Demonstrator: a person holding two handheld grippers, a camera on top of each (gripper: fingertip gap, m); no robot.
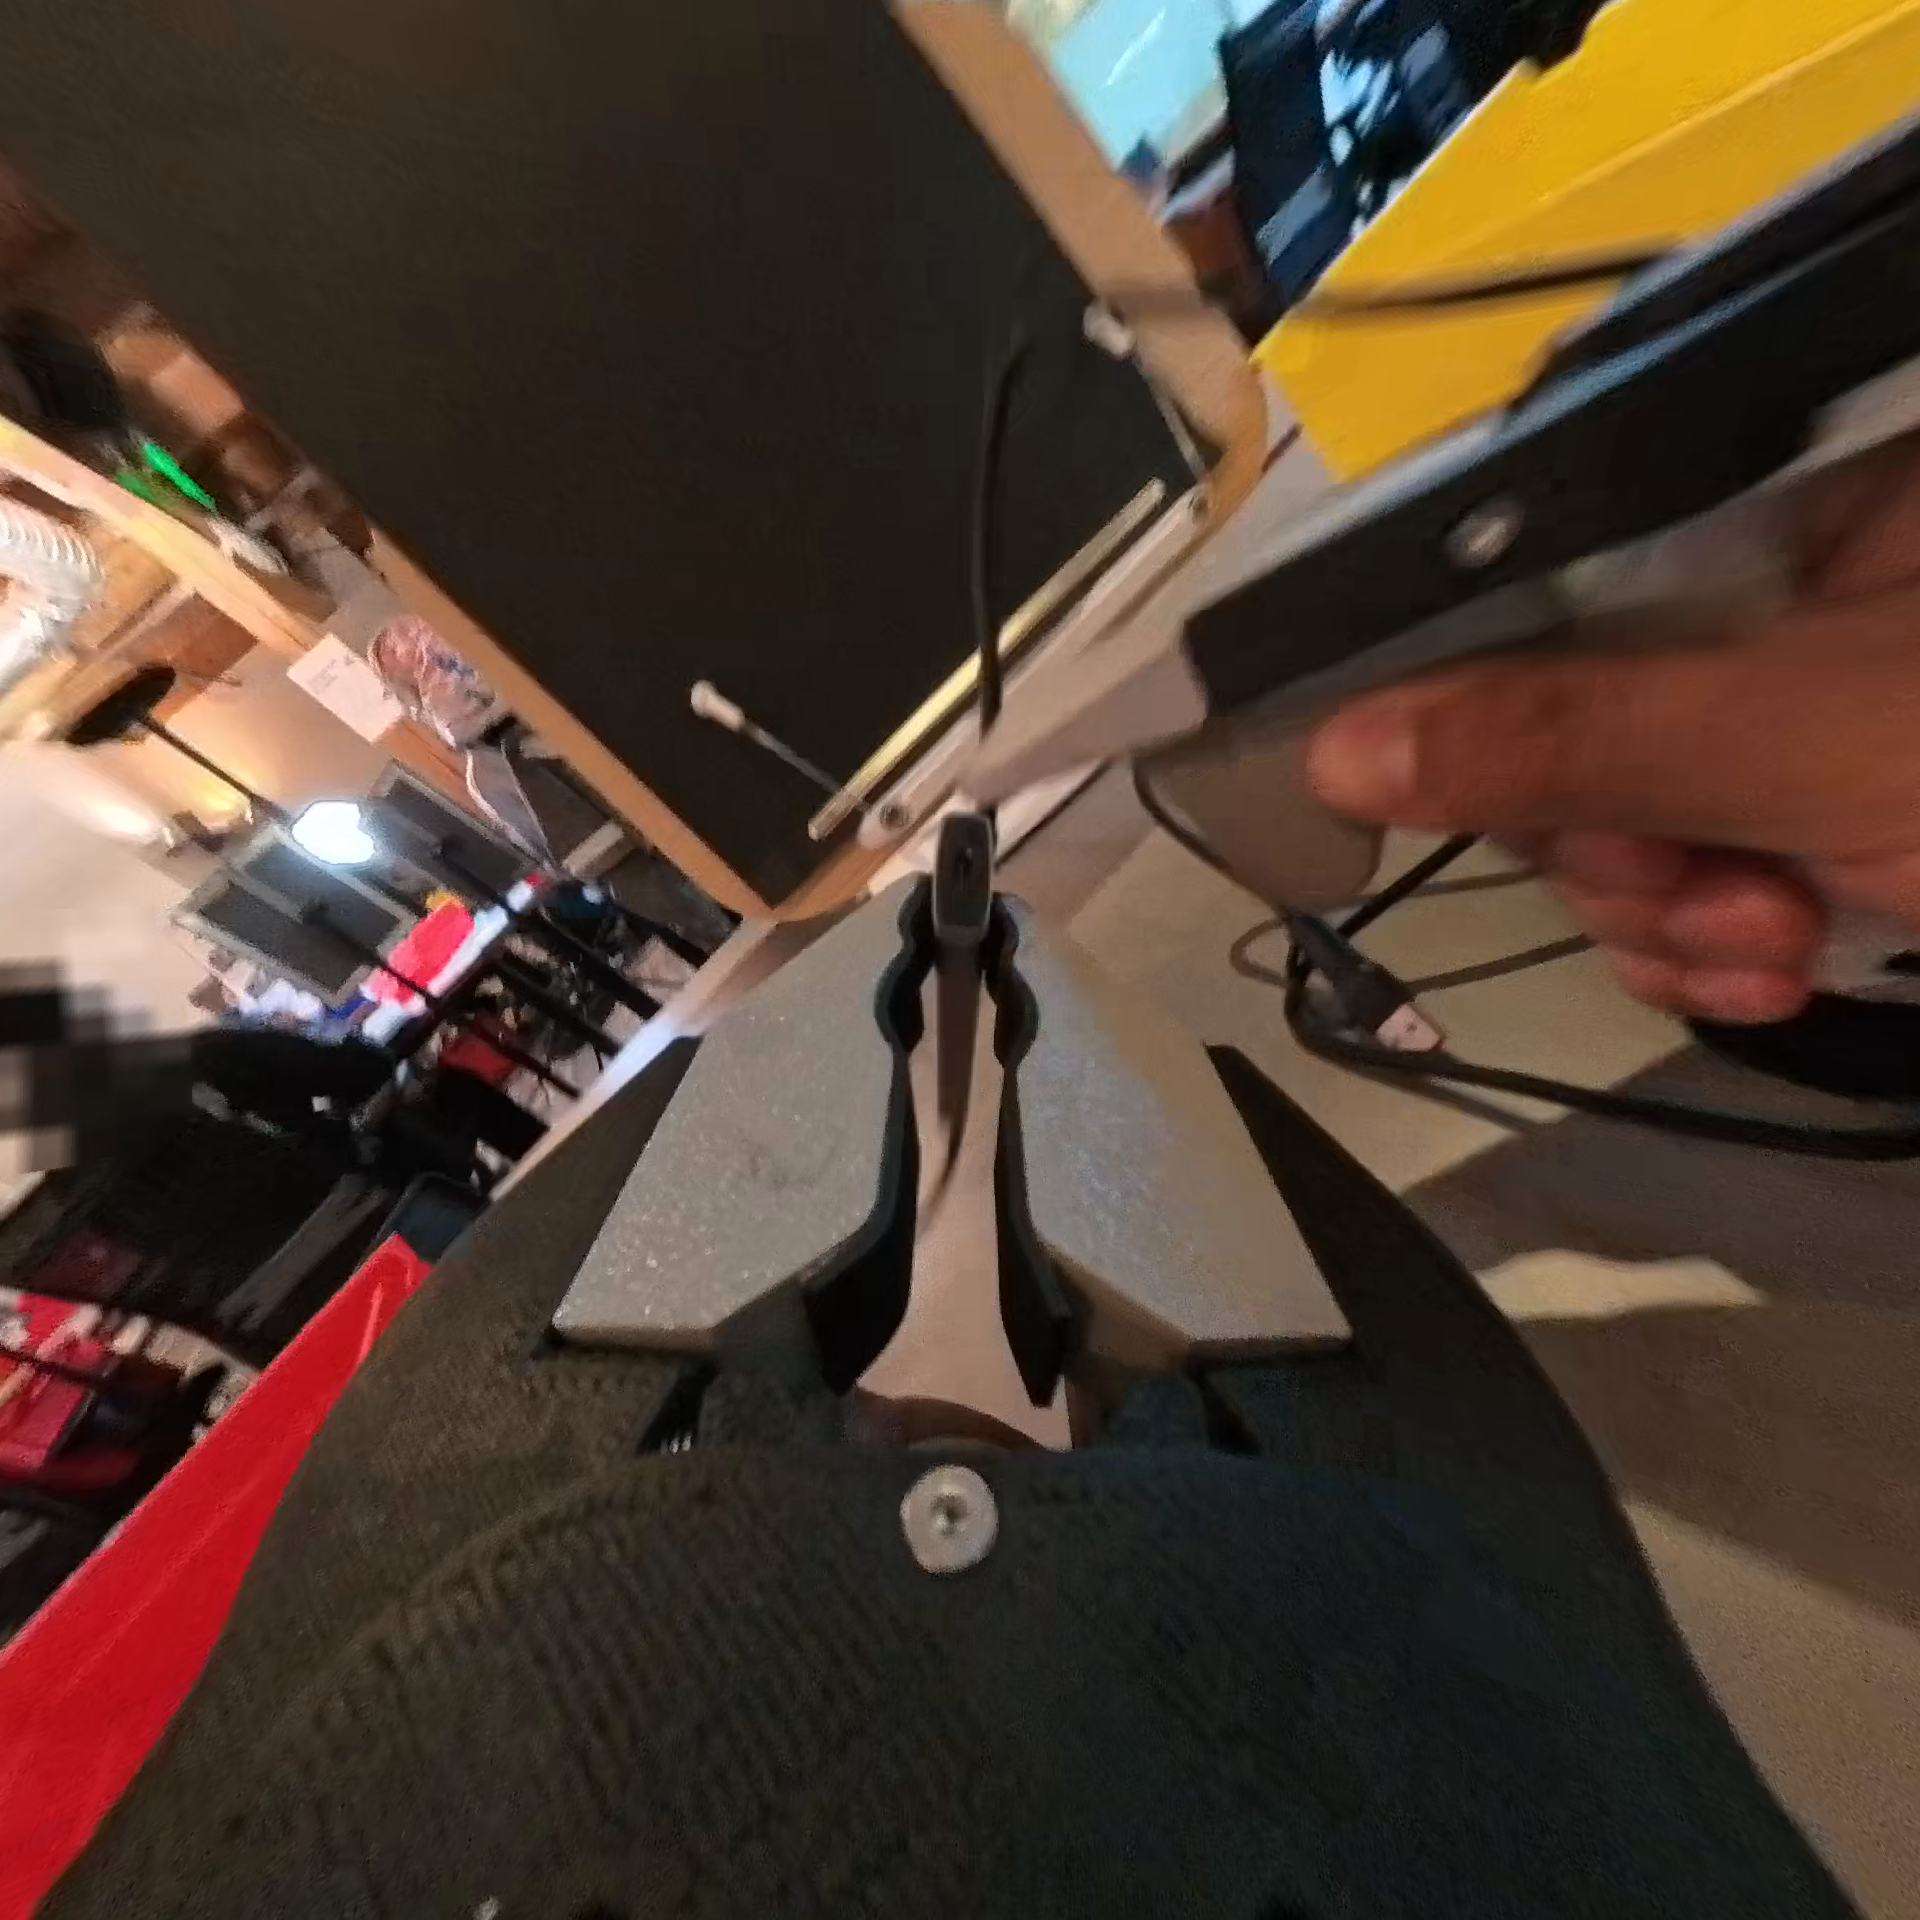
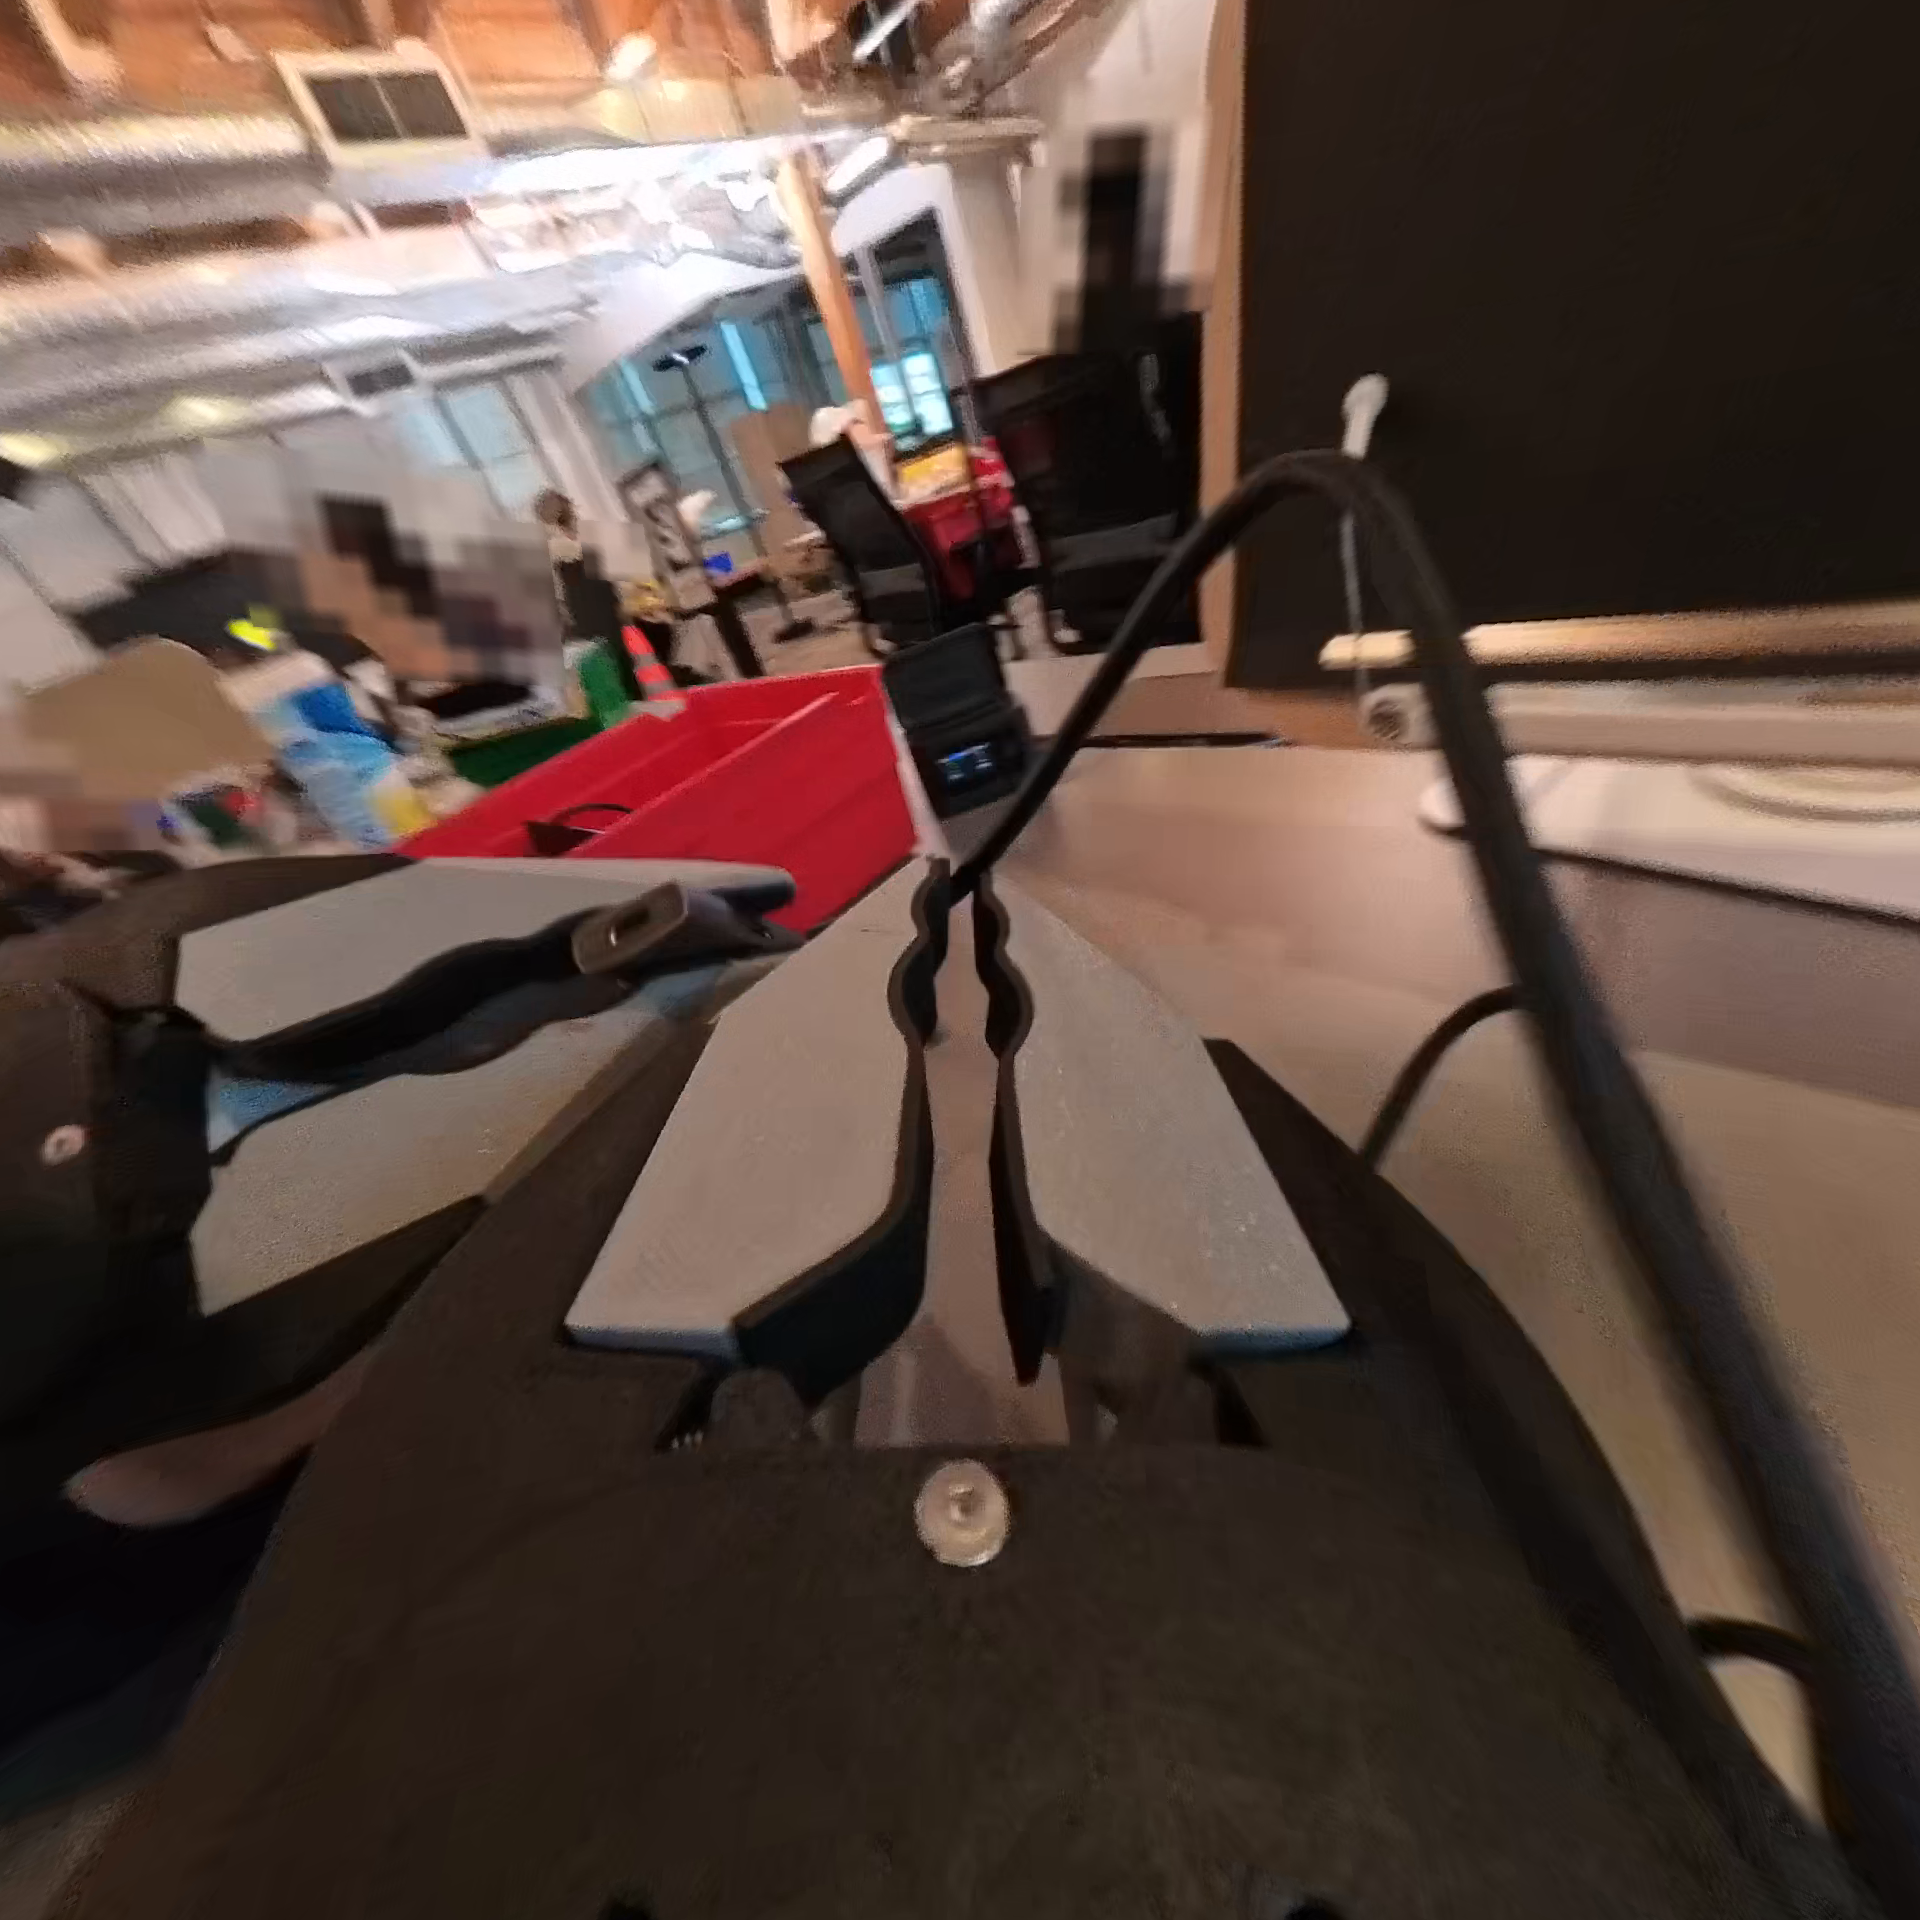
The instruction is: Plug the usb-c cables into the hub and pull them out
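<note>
My left gripper [image 1: 958,904] is shut on a small dark grey hub [image 1: 961,878], seen edge-on between its tips. In the right wrist view the same gripper [image 2: 727,914] comes in from the left, and the hub's open port [image 2: 629,928] faces the camera with nothing in it. My right gripper [image 2: 961,894] is shut on a black usb-c cable [image 2: 1143,613], which arcs up and over to the right. Its plug end is hidden. In the left wrist view the right gripper [image 1: 914,800] comes in from the right, its tip just beyond the hub, with the cable [image 1: 987,520] hanging above it.
Loose black cables with a connector [image 1: 1361,1003] lie on the grey table [image 1: 1558,1351] under the hand [image 1: 1662,810]. A red bin [image 2: 727,758] and a black device with a small screen [image 2: 961,717] stand ahead. A black board [image 2: 1558,312] rises at the right, with a white object [image 2: 1662,790] below it.
</note>
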